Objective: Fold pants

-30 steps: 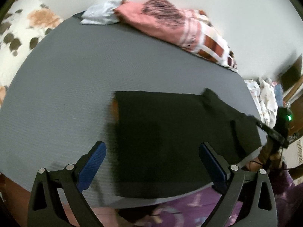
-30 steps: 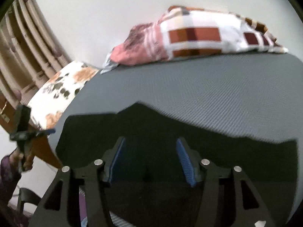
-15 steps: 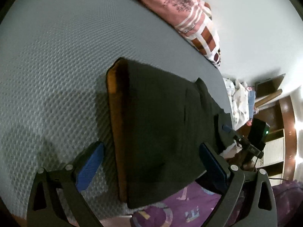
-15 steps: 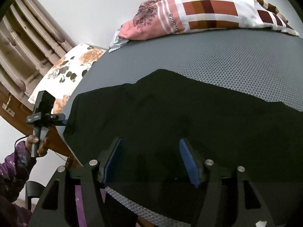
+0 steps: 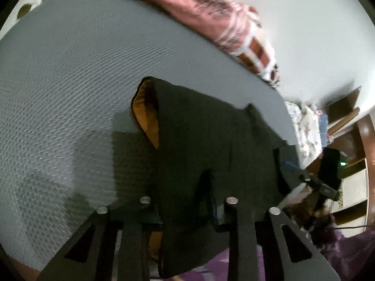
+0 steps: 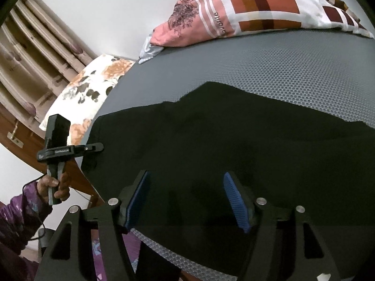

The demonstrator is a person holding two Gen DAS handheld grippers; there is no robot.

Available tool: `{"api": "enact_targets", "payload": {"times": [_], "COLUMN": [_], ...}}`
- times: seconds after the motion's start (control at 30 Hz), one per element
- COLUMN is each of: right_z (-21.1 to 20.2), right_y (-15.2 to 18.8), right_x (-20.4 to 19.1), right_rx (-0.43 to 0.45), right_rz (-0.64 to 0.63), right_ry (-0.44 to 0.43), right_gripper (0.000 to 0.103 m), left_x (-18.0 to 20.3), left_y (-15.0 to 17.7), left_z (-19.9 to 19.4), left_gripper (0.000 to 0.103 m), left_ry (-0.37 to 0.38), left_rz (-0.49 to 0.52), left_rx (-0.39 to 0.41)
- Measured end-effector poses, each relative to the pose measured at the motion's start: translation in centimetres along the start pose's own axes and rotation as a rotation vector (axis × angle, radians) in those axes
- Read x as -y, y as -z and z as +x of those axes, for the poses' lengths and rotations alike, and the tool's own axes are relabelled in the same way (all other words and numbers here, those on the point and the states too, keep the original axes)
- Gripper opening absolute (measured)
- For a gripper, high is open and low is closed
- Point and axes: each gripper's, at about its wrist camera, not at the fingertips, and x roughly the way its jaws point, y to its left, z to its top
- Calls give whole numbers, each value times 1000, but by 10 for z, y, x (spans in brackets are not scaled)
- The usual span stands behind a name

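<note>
In the left wrist view the left claw (image 5: pixel 187 213) is clamped on the near end of the black pants (image 5: pixel 211 140), at the lower middle of the frame, and their long axis runs away toward the right edge over the grey bed (image 5: pixel 70 70). In the right wrist view the right claw (image 6: pixel 187 199) stands apart just above the pants (image 6: pixel 234 140), which fill the middle of the frame from left to right, so this claw is nearer to the other end.

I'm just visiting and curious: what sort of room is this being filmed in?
Most likely a bedroom at home. Black pants lie on a grey mattress, a patterned pillow sits by the wall, and curtains hang alongside.
</note>
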Motion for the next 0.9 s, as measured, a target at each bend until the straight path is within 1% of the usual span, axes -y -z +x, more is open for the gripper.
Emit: {"api": "enact_targets", "payload": {"times": [0.03, 0.07, 0.13, 0.27, 0.33, 0.37, 0.4, 0.47, 0.53, 0.6, 0.67, 0.7, 0.73, 0.77, 0.8, 0.83, 0.87, 0.9], "right_z": [0, -2, -4, -18, -31, -36, -45, -61, -82, -98, -117, -126, -132, -137, -140, -142, -140, -139], "right_y": [-1, -2, -3, -6, -5, -3, -1, 3, 11, 19, 31, 37, 42, 47, 51, 55, 60, 64], "right_x": [2, 9, 17, 39, 51, 57, 67, 85, 109, 128, 152, 165, 175, 184, 190, 196, 204, 208], "right_rx": [5, 15, 33, 99, 147, 170, 204, 257, 321, 371, 419, 443, 458, 460, 459, 456, 428, 424], "right_rz": [10, 44, 105, 229, 297, 328, 371, 435, 507, 553, 594, 611, 626, 640, 650, 658, 688, 697], "right_ry": [-12, -47, -104, -274, -381, -421, -473, -534, -574, -585, -574, -561, -554, -553, -563, -561, -503, -497], "right_gripper": [63, 63, 64, 65, 65, 65, 65, 66, 73, 76, 78, 79, 79, 80, 80, 85, 93, 92], "left_x": [12, 27, 72, 159, 204, 219, 240, 272, 295, 319, 340, 351, 358, 362, 369, 373, 381, 384], "left_y": [-1, -1, -3, -11, -19, -22, -27, -33, -38, -41, -40, -38, -39, -38, -39, -40, -41, -43], "left_z": [-3, -6, -13, -2, 19, 30, 48, 80, 110, 142, 169, 191, 206, 218, 231, 239, 250, 256], "left_gripper": [21, 20, 19, 20, 20, 20, 20, 20, 20, 20, 21, 25, 33, 36, 43, 51, 55, 60], "left_ry": [11, 31, 77, 158, 222, 242, 281, 332, 379, 415, 410, 404, 425, 455, 454, 431, 407, 404], "left_rz": [13, 30, 92, 208, 258, 271, 283, 300, 302, 303, 326, 324, 308, 292, 290, 301, 318, 323], "left_rx": [7, 13, 23, 17, -3, -11, -29, -55, -85, -120, -153, -201, -240, -267, -273, -278, -302, -319]}}
